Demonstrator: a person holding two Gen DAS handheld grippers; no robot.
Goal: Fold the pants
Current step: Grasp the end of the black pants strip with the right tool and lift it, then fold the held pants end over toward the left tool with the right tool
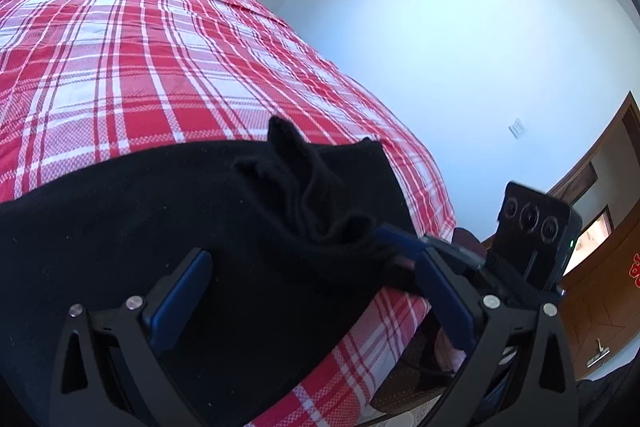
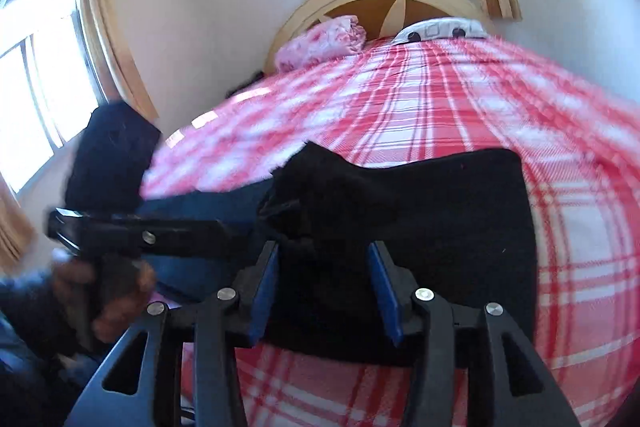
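Both hand-held grippers are held open over the soft black pants [image 1: 140, 211] on the red-and-white checked bedcover [image 1: 120, 39]: left gripper [image 1: 316, 287] wide, right gripper [image 2: 324, 283] half-wide. No writing can be read.

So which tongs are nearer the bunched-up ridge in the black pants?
Right, narrowly. The right tongs sit open right at the ridge, cloth between their pads; the left tongs hang open with it ahead of their tips.
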